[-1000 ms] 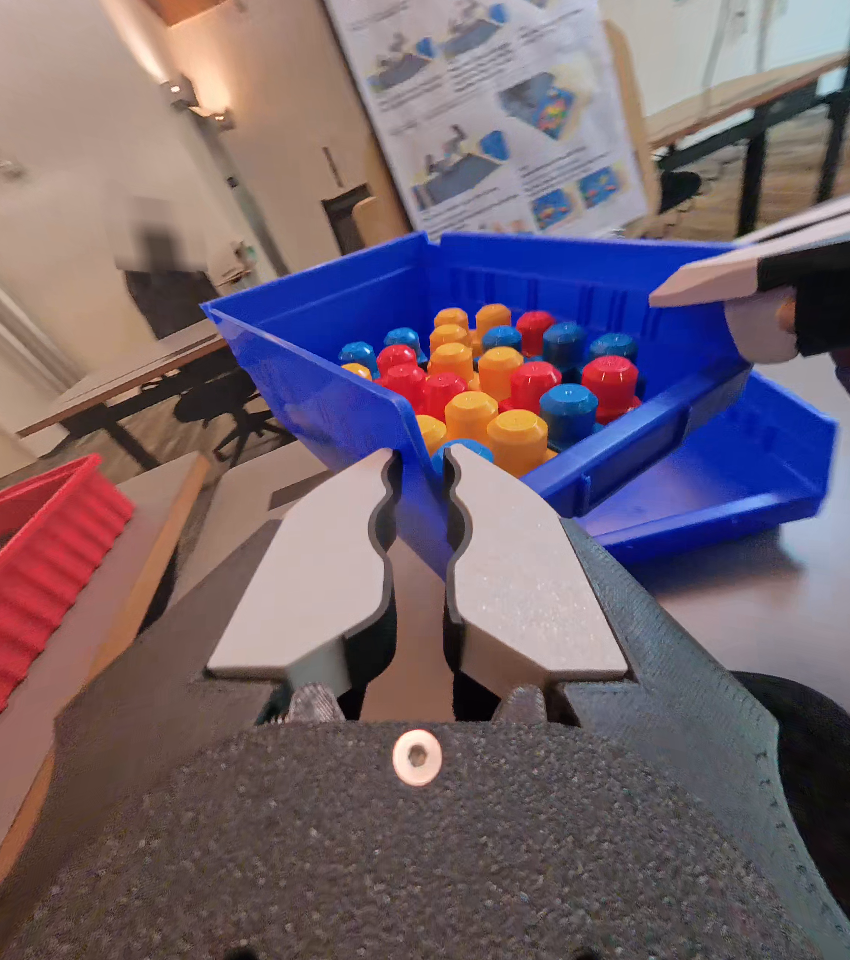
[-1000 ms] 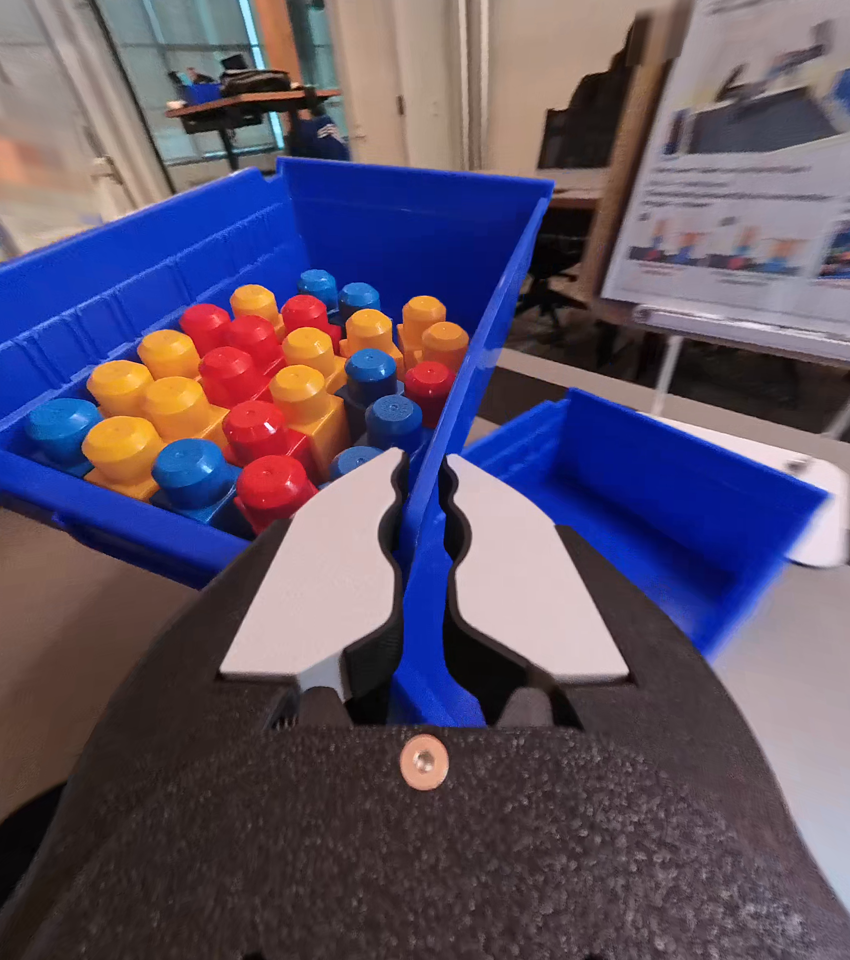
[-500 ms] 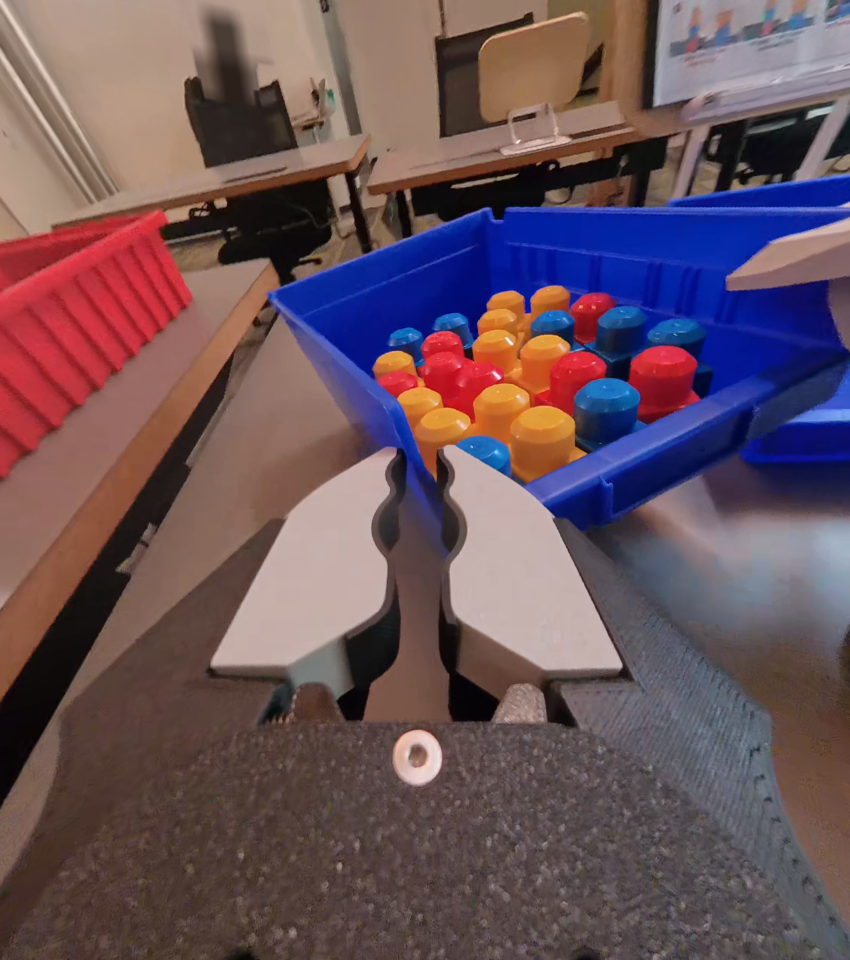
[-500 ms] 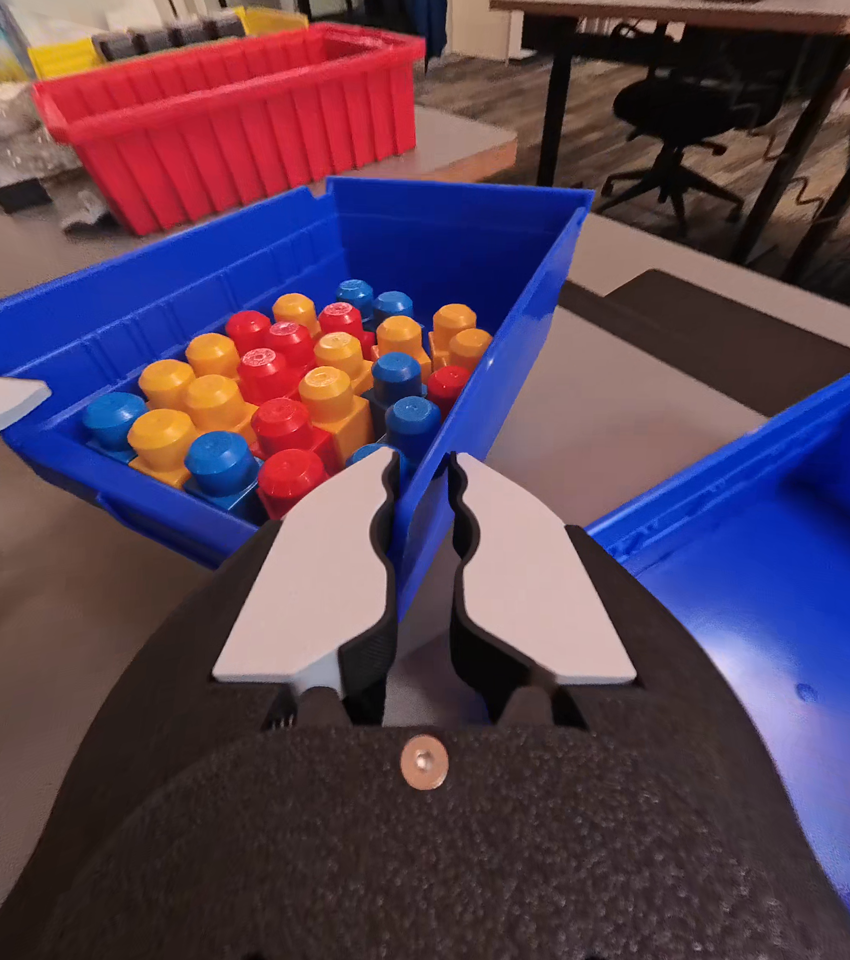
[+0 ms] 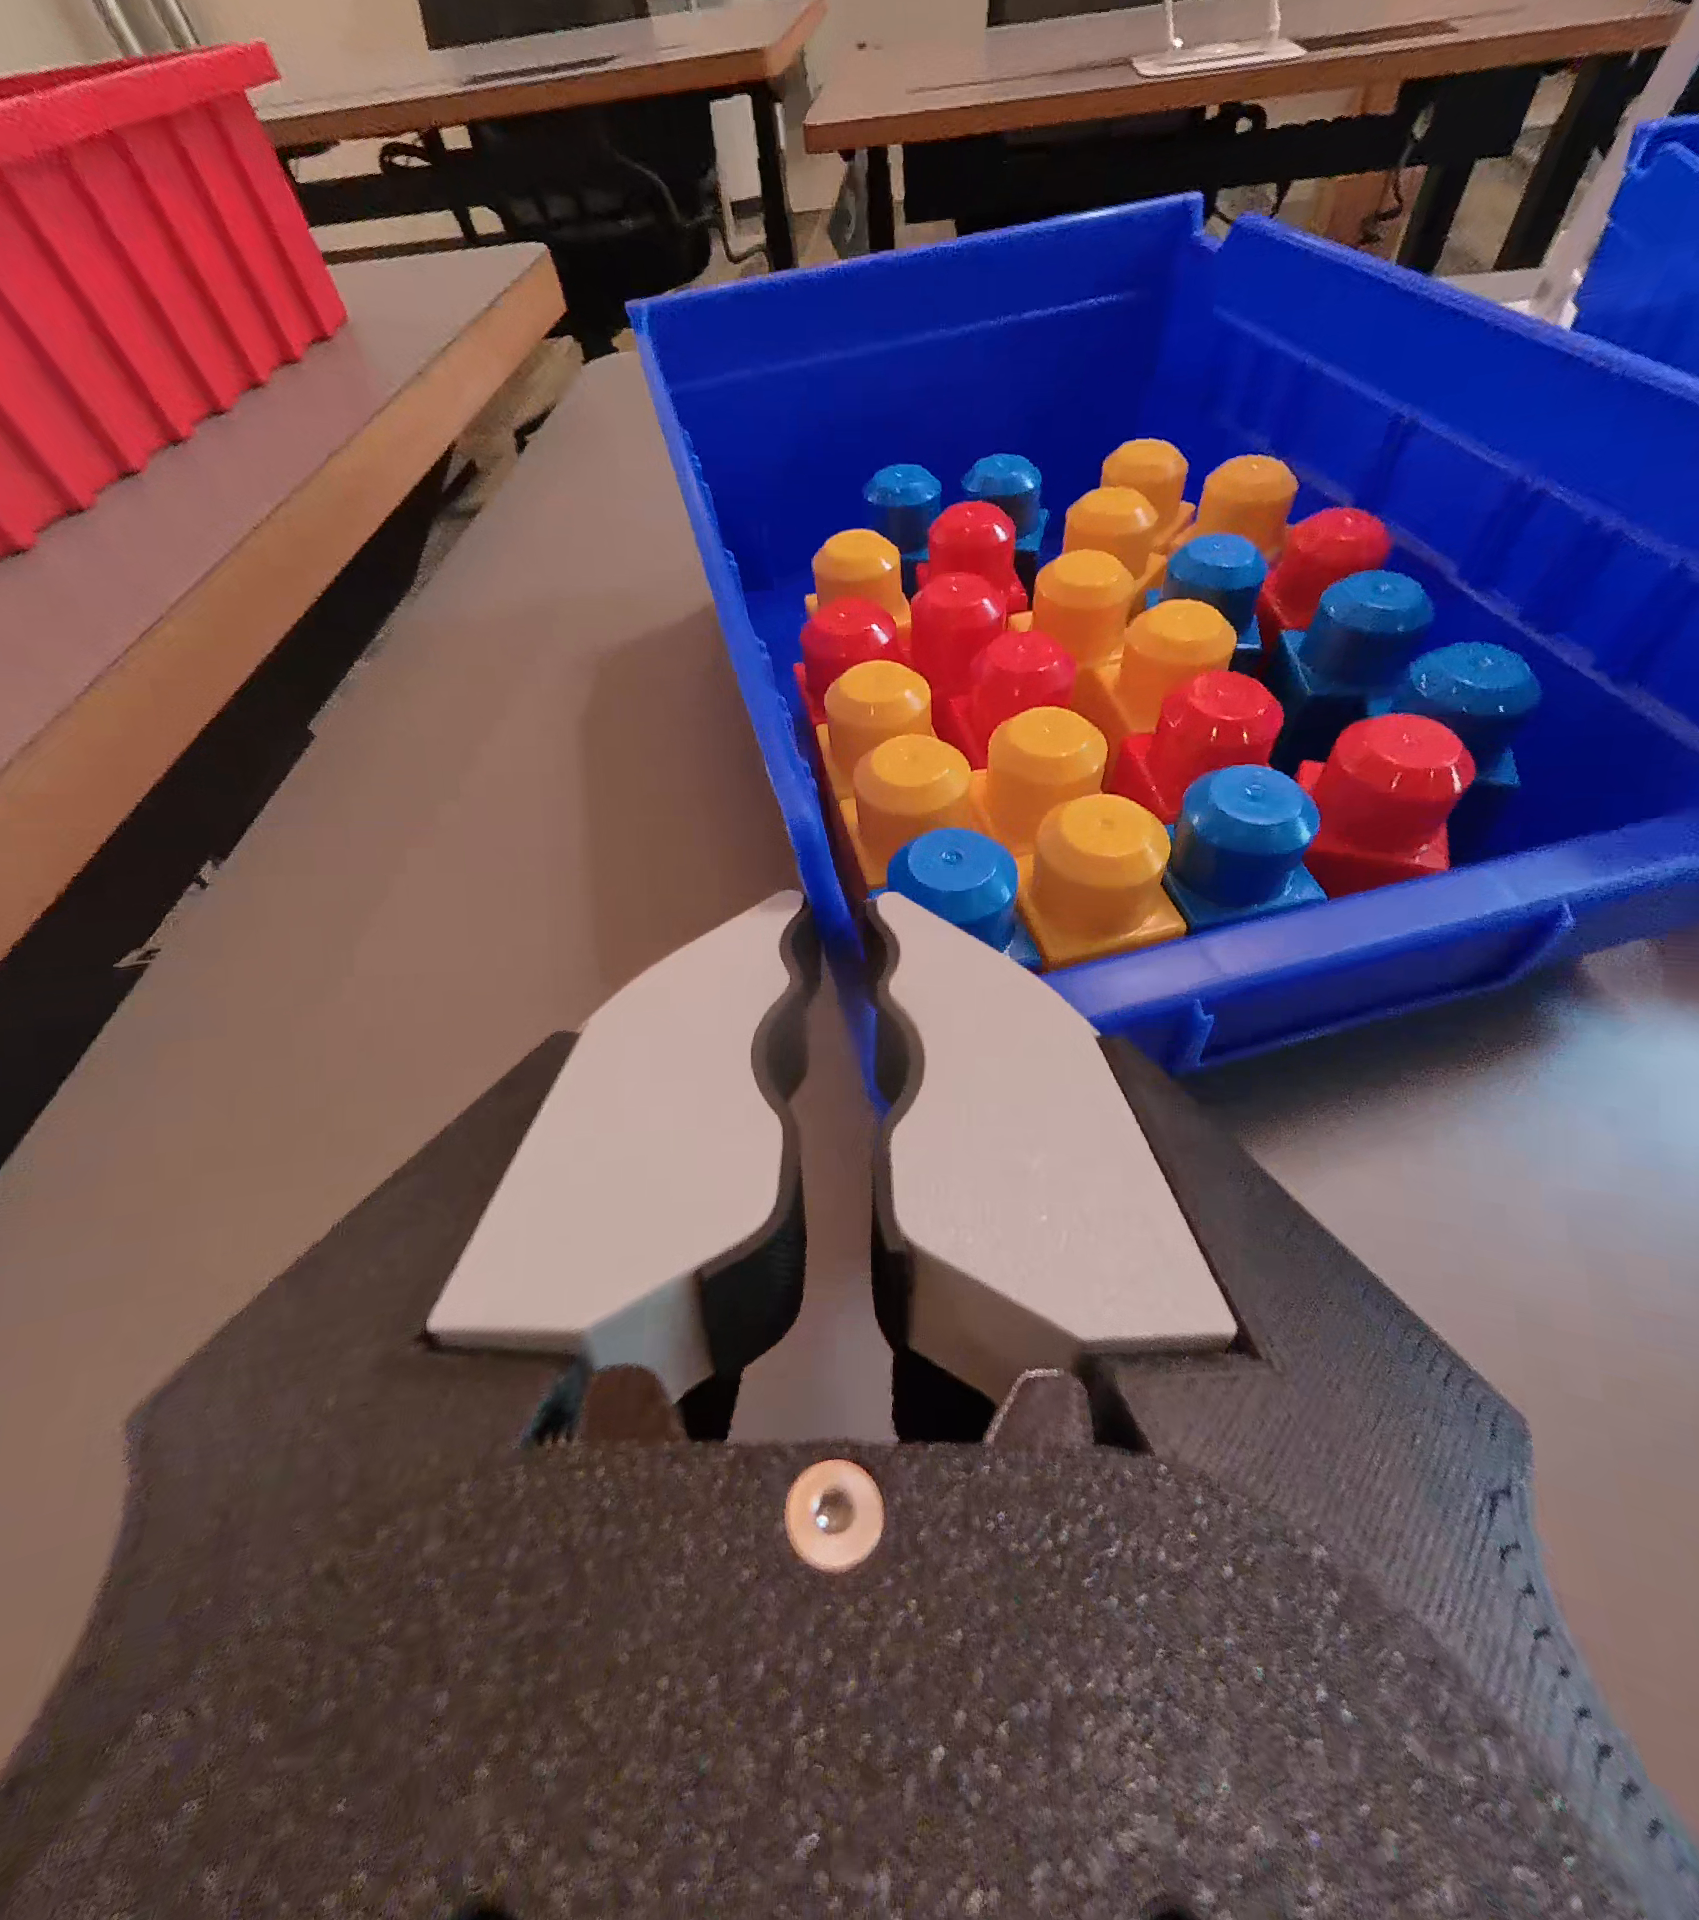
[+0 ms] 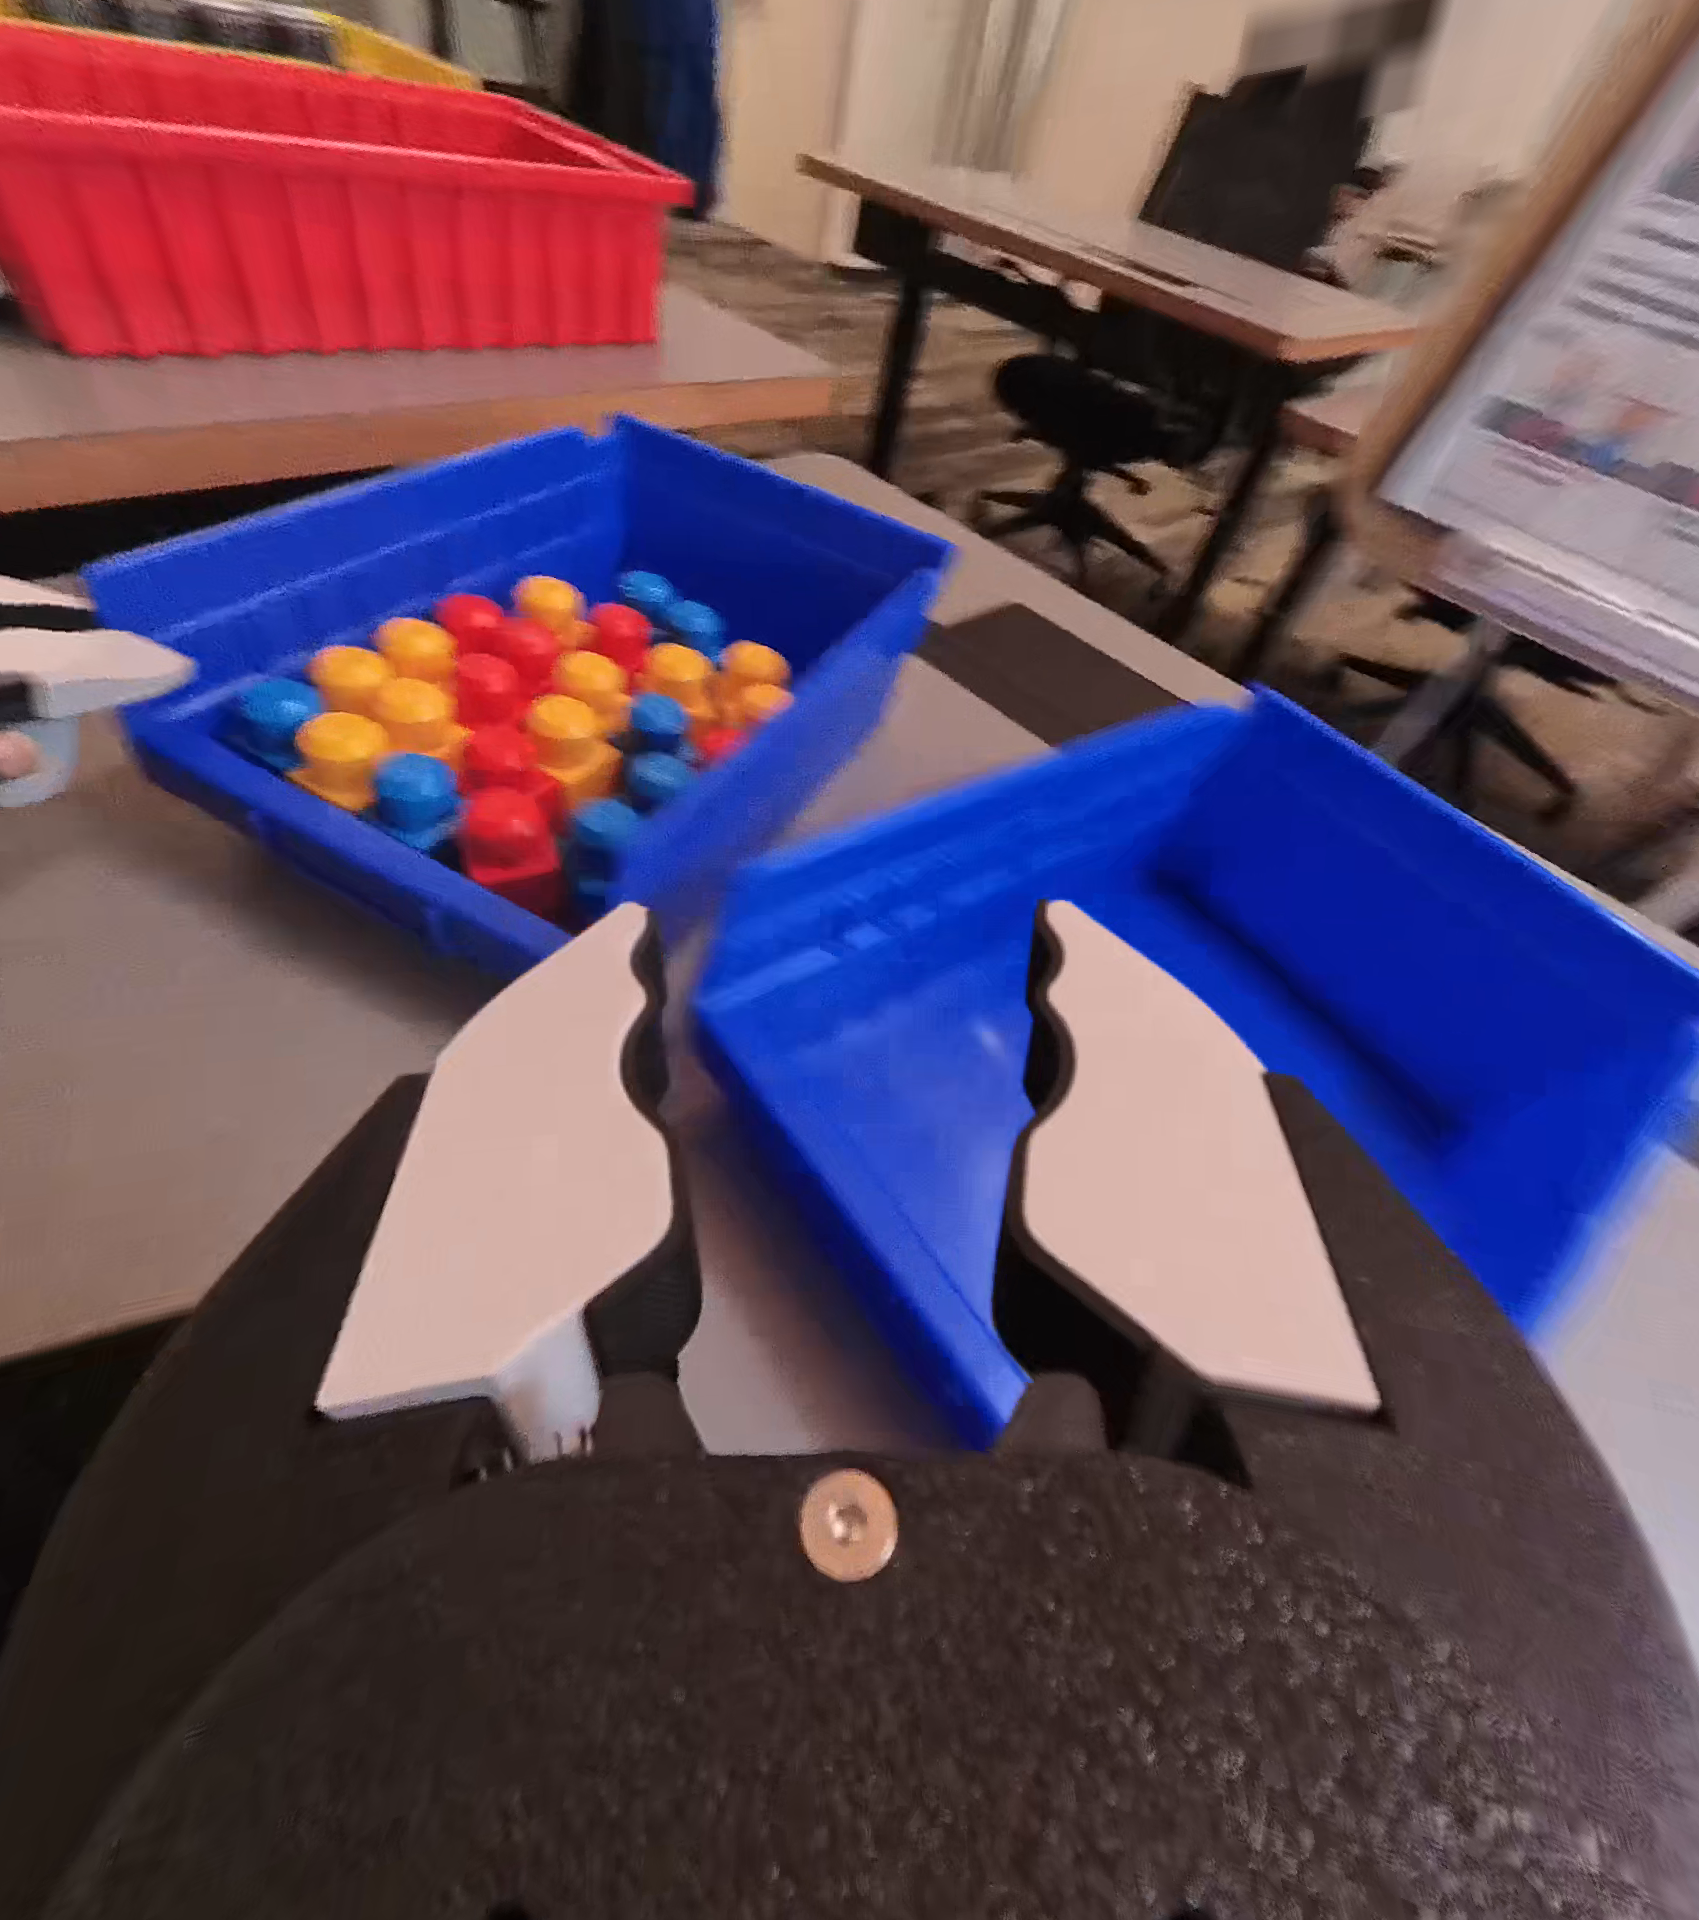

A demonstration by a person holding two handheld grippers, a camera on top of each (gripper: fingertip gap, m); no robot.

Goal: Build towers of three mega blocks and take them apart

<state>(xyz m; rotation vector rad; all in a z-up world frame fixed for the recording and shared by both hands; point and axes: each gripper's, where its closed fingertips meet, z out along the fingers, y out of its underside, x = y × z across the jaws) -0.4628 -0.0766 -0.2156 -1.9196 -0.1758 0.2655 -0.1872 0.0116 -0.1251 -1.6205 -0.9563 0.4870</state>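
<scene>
Blur, cropped edges and covered blocks

The right wrist view is smeared by motion, softening the empty blue bin [image 6: 1344, 935] and the poster [image 6: 1634, 416]; the red crate [image 5: 66, 291] runs off the left wrist view's edge; the block bin's [image 5: 928, 364] near wall hides the lower bodies of the front blocks [image 5: 1094, 862].

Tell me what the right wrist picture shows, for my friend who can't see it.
The right gripper is open above the near corner of an empty blue bin on a grey table. To its left, a second blue bin holds red, yellow and blue mega blocks, with the left gripper at its far-left edge. A red bin sits behind.
</scene>
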